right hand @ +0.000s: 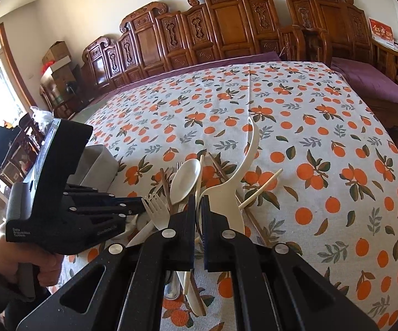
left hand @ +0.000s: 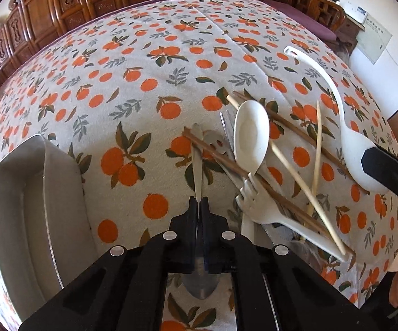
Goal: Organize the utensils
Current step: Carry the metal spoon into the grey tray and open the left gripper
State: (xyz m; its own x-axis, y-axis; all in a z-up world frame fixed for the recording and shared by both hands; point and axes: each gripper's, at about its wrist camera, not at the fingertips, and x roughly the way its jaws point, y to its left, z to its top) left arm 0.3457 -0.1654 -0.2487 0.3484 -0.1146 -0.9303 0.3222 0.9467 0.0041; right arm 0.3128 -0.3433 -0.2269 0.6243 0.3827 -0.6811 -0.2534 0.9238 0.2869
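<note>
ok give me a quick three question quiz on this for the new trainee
1. True or false: the right claw is open and empty.
2. What does the left claw grip? A) a white fork B) a metal spoon C) brown chopsticks
3. Fill in: in the left wrist view, the grey tray lies to the ___ of the utensil pile.

Key
1. False: it is shut on the white ladle.
2. B, the metal spoon.
3. Left.
</note>
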